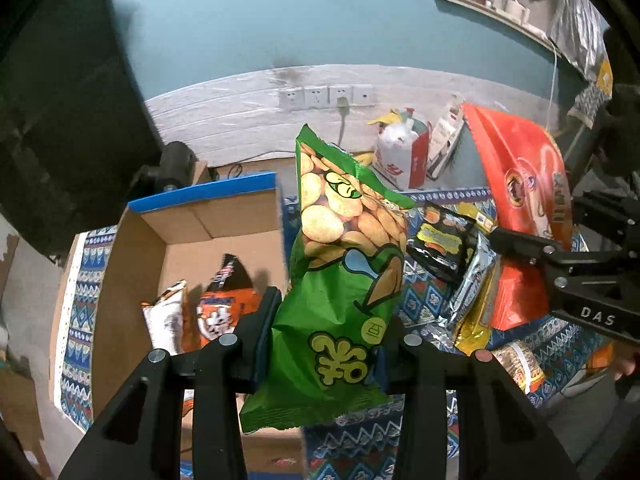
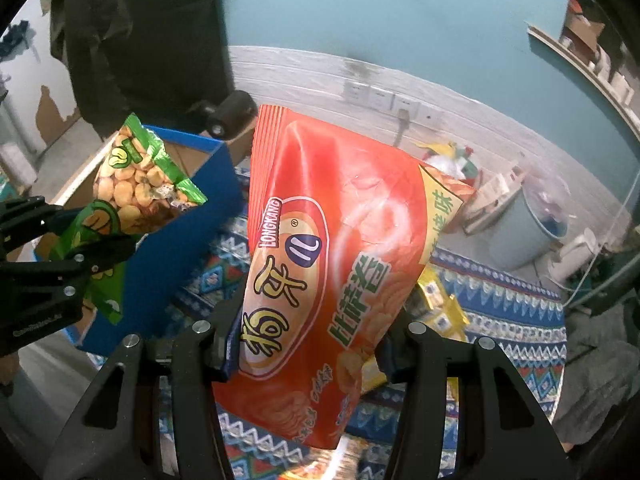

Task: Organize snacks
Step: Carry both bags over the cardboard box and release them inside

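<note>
**Operator:** State the condition of each gripper and its load, nearest item first.

**Technician:** In the left wrist view, the left gripper [image 1: 326, 344] is pinching the green broad-bean snack bag [image 1: 344, 276] across its lower half. The bag's long axis runs up and away from the gripper, top seal farthest from the camera. In the right wrist view, the right gripper [image 2: 306, 344] is pinching the red LONGKANG crisp bag [image 2: 332, 264] in the same manner, long axis also pointing away and tilted slightly right.

**Operator:** Where does the destination lie?

**Technician:** The open cardboard box [image 1: 132, 256] with the blue outer wall sits on the patterned cloth [image 1: 80, 280], below and to the left of the green bag. Two orange-and-white packets [image 1: 200, 312] already lie inside it. From the right wrist view, the box [image 2: 192, 216] lies well to the left, beyond the left gripper.

**Operator:** Which hand is nearer?

**Technician:** The left. Its bag hangs just beside the box's right wall, so a short leftward shift should bring it over the opening. The right gripper is judged to need a longer crossing, past the loose packets [image 1: 452, 240] remaining on the cloth.

**Operator:** Hazard?

**Technician:** Both bags travelling left together may collide; the left one probably ought to go first.
</note>
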`<state>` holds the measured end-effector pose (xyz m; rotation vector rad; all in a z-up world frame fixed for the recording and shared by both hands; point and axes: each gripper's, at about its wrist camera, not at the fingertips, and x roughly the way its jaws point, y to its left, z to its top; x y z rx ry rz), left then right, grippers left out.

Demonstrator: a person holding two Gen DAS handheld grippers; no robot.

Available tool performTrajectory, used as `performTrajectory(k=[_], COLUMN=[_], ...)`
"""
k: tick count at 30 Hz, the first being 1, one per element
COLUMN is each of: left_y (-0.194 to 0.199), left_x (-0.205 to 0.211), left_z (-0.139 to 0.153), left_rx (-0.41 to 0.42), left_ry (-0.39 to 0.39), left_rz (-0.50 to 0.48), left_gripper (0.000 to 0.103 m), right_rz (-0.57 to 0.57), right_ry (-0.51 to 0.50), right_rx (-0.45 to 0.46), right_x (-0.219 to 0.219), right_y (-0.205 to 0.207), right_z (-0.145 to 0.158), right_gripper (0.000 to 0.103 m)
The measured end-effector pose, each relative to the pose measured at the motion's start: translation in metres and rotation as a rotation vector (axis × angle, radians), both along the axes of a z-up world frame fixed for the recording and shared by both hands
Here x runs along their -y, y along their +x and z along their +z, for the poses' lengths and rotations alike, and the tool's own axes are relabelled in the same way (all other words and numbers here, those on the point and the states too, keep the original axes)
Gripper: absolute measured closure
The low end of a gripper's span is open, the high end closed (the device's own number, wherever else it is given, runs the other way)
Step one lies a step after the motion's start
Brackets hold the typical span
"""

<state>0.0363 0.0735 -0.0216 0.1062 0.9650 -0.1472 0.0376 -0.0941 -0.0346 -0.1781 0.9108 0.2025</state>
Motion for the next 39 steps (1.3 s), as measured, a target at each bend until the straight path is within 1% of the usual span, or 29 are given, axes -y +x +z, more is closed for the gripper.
performTrajectory(k=[5, 8, 11, 12, 15, 19, 24, 28, 32, 37, 39], left_y=[-0.001, -0.003, -0.005, -0.005, -0.005, -0.005, -0.006, -0.007, -0.008, -0.01, -0.011], left_x=[-0.028, -0.045, -0.061, -0.065, -0.081, -0.104, -0.124, -0.136, -0.147, -0.158, -0.161], left_z=[0.004, 0.003, 0.001, 0.0, -0.003, -0.009, -0.016, -0.024, -0.032, -0.038, -0.037], left_rx=[0.014, 0.0, -0.004, -0.006, -0.009, -0.023, -0.046, -0.066, -0.092, -0.106, -0.11], left_ry=[-0.01, -0.039, -0.045, -0.044, -0.048, -0.06, -0.073, -0.054, -0.057, -0.041, -0.037], left_rz=[0.05, 0.073, 0.105, 0.116, 0.152, 0.206, 0.258, 0.297, 0.329, 0.366, 0.373], left_gripper=[0.062, 0.062, 0.062, 0.062, 0.062, 0.062, 0.062, 0.062, 0.062, 0.062, 0.057], right_rz=[0.041, 0.067, 0.091, 0.14, 0.166, 0.193, 0.211, 0.241, 0.274, 0.311, 0.323], right_ry=[0.011, 0.016, 0.018, 0.035, 0.038, 0.041, 0.042, 0.047, 0.045, 0.04, 0.036], right_rx=[-0.022, -0.036, -0.044, -0.054, -0.061, -0.058, -0.05, -0.052, -0.055, -0.088, -0.093], right_x=[-0.023, -0.033, -0.044, -0.048, -0.059, -0.078, -0.102, -0.121, -0.137, -0.156, -0.163], right_y=[0.009, 0.012, 0.016, 0.017, 0.021, 0.025, 0.029, 0.031, 0.033, 0.037, 0.038], right_z=[0.001, 0.0, -0.002, -0.002, -0.003, -0.004, -0.005, -0.005, -0.008, -0.016, -0.018], right_gripper=[0.052, 0.052, 0.052, 0.052, 0.052, 0.052, 0.052, 0.052, 0.052, 0.052, 0.052])
